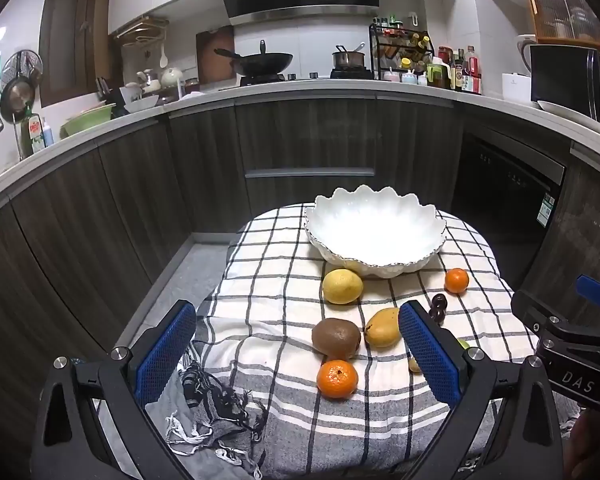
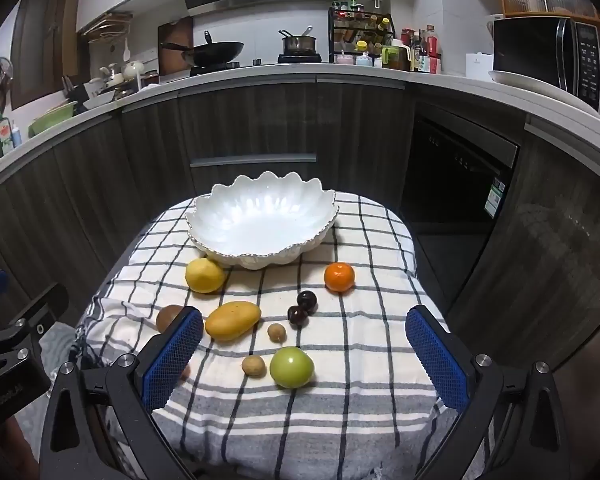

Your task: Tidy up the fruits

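An empty white scalloped bowl (image 1: pixel 374 232) (image 2: pixel 260 220) stands at the far end of a checked cloth. In front of it lie a lemon (image 1: pixel 342 286) (image 2: pixel 204 275), a kiwi (image 1: pixel 336 338) (image 2: pixel 168 316), a mango (image 1: pixel 382 327) (image 2: pixel 232 320), two oranges (image 1: pixel 337 379) (image 1: pixel 456 281) (image 2: pixel 339 277), two dark plums (image 1: pixel 438 308) (image 2: pixel 302 308), a green fruit (image 2: pixel 292 367) and two small brown fruits (image 2: pixel 253 365). My left gripper (image 1: pixel 298 354) is open above the near orange. My right gripper (image 2: pixel 304 354) is open over the green fruit. Neither touches any fruit.
The checked cloth (image 2: pixel 360 312) covers a small raised surface, its fringe (image 1: pixel 216 412) bunched at the near left. Dark kitchen cabinets (image 1: pixel 308 136) curve behind, with a wok (image 1: pixel 262 62), pot and bottles on the counter. A microwave (image 2: pixel 548 56) sits at the right.
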Demonstrator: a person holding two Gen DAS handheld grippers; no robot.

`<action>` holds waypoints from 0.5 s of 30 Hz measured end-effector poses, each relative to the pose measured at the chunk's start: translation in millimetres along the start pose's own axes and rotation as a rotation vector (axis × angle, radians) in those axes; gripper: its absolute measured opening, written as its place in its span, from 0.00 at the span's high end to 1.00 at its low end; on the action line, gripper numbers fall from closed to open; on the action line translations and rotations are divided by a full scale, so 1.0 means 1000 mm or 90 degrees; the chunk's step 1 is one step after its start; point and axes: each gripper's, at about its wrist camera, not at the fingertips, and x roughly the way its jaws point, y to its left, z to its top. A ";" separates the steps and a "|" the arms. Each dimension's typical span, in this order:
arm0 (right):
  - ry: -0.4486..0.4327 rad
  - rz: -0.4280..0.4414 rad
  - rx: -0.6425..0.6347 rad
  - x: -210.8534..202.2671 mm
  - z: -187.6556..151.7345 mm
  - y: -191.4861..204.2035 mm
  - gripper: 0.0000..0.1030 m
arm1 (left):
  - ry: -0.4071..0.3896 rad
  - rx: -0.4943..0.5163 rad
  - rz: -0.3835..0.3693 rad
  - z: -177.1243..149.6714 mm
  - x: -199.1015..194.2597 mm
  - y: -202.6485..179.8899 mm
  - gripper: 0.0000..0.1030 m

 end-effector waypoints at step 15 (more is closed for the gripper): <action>-0.003 -0.002 -0.001 -0.002 0.001 0.000 0.01 | -0.003 -0.001 0.001 0.000 0.000 0.000 0.00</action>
